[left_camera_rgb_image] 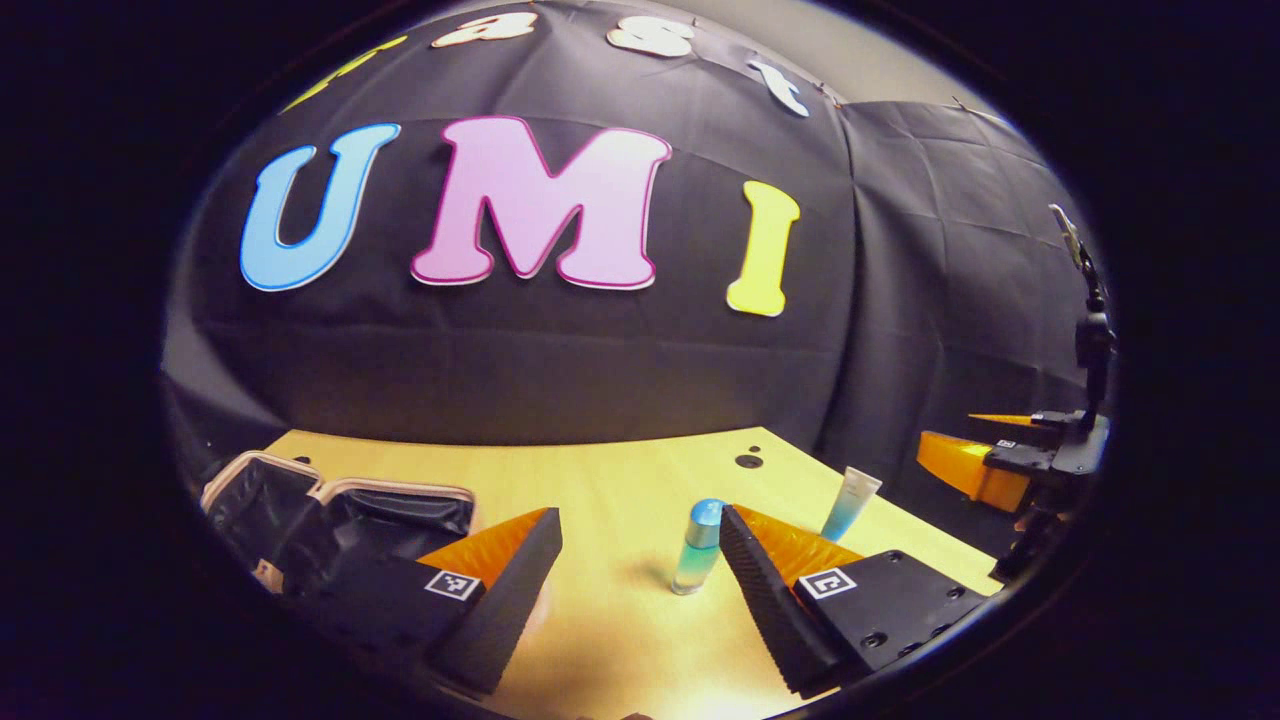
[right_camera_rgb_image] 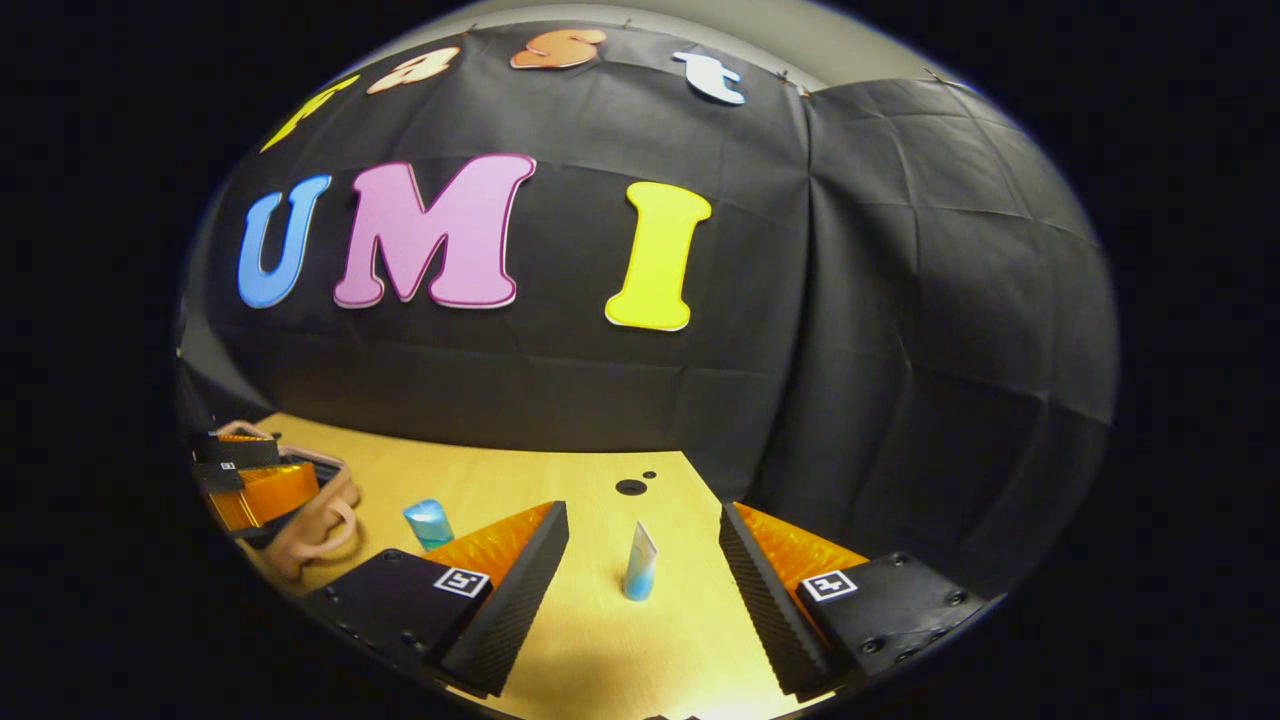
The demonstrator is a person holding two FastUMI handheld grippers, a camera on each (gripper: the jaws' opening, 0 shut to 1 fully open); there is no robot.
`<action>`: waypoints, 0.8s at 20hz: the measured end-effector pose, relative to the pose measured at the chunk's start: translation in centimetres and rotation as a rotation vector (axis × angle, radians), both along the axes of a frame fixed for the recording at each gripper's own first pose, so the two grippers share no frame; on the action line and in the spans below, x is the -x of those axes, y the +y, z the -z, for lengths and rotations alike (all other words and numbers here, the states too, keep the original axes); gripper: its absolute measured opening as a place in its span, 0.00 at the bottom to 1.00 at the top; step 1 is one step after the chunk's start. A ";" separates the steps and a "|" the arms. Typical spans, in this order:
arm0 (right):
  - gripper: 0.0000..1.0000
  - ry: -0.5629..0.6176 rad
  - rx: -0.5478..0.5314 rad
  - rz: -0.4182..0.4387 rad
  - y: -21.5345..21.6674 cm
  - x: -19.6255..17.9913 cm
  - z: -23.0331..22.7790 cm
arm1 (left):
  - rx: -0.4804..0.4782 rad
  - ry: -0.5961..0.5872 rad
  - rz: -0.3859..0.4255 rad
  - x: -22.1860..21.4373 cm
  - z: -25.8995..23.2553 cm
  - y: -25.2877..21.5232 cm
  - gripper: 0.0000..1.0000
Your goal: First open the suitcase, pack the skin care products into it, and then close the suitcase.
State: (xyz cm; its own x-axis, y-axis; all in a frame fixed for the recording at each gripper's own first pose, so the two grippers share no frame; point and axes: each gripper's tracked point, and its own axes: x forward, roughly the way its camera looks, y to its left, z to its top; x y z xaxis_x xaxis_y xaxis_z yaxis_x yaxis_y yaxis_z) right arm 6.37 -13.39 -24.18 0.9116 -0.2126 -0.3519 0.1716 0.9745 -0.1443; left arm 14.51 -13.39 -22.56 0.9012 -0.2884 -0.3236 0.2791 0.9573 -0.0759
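— While my left gripper (left_camera_rgb_image: 640,570) sits spread wide, where's the blue-capped clear bottle (left_camera_rgb_image: 697,546)?
— Upright on the wooden worktop (left_camera_rgb_image: 620,480), between its fingers. My right gripper (right_camera_rgb_image: 643,575), also gaping, frames the standing blue-white tube (right_camera_rgb_image: 640,562); the black suitcase (left_camera_rgb_image: 330,520) lies open.

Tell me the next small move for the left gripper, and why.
Probably ease the left gripper forward and slightly right so the upright blue-capped bottle sits between its open fingers; the suitcase already lies open on the table.

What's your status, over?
Left tongs open, right tongs open, both empty. Suitcase lies open; bottle and tube upright on table, unpacked. Nothing blocking.
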 end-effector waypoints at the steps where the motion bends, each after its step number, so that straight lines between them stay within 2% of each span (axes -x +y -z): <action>1: 0.97 0.009 -0.001 -0.015 -0.1 -0.3 1.3 | -0.016 0.020 0.026 -0.4 2.0 -1.3 0.99; 4: 0.97 0.048 -0.061 -0.024 -0.6 -0.6 4.8 | -0.083 0.085 0.034 -2.4 7.2 -3.6 1.00; 7: 0.97 0.109 -0.080 -0.035 -1.0 -0.8 7.9 | -0.098 0.120 0.041 -4.5 10.2 -5.6 1.00; 10: 0.97 0.158 -0.097 -0.049 -1.3 -1.1 10.4 | -0.111 0.148 0.021 -6.8 12.0 -7.0 1.00; 13: 0.97 0.177 -0.132 -0.027 -1.6 -2.8 12.4 | -0.131 0.184 -0.024 -8.3 13.6 -7.0 0.99; 14: 0.97 0.190 -0.142 -0.012 -1.8 -3.3 13.3 | -0.126 0.199 -0.032 -8.5 14.2 -7.1 0.98; 16: 0.97 0.212 -0.164 0.012 -2.1 -4.3 14.9 | -0.114 0.228 -0.037 -8.8 14.8 -7.2 0.83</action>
